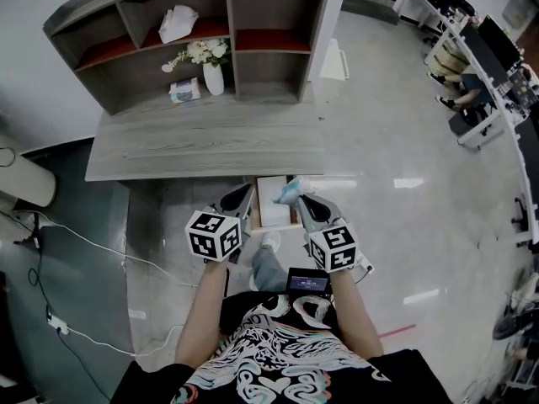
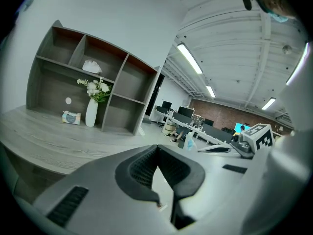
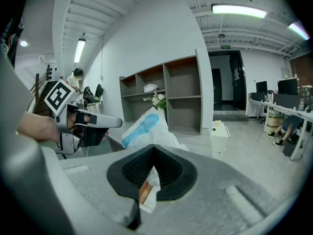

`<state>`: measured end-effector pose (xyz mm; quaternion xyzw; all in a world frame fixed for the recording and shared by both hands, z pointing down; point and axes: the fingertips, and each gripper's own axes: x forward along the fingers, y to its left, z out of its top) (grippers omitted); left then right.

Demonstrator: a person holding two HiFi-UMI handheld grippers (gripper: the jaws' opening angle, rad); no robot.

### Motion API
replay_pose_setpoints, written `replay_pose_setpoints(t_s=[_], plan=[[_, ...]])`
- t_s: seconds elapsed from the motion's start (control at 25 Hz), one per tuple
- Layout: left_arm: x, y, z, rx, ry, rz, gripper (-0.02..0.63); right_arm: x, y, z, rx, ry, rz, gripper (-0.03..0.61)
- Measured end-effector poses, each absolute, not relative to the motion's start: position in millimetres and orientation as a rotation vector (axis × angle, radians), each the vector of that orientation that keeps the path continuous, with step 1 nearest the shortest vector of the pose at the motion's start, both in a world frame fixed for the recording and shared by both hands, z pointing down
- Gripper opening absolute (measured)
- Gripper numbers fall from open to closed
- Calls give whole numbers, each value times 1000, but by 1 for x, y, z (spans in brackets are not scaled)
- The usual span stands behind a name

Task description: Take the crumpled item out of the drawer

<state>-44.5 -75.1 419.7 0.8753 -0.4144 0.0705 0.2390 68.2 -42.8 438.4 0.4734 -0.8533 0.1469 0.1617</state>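
Observation:
The crumpled item (image 1: 290, 190) is a white wrapper with blue print. My right gripper (image 1: 297, 197) is shut on it and holds it above the open drawer (image 1: 271, 210) under the desk's front edge. In the right gripper view the crumpled item (image 3: 146, 128) sticks up past the shut jaws of my right gripper (image 3: 154, 150). My left gripper (image 1: 244, 194) hovers just left of the drawer, and its jaws meet at the tip with nothing in them (image 2: 157, 150). The left gripper view shows the right gripper (image 2: 215, 149) holding the wrapper (image 2: 190, 141) off to the right.
A grey desk (image 1: 202, 146) carries a shelf unit (image 1: 232, 53) with a white flower vase (image 1: 212, 70), a small box (image 1: 184, 90) and a white bundle (image 1: 177, 22). Cables (image 1: 76, 242) lie on the floor at left. Office desks (image 1: 480, 66) stand far right.

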Motion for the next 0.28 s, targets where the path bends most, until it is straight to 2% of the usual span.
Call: replay_pose_setpoints(t_s=[0.28], plan=[[-38,-81,423,2397,-1127,200,-2,74,-45,442,1351,-2426,410,6]])
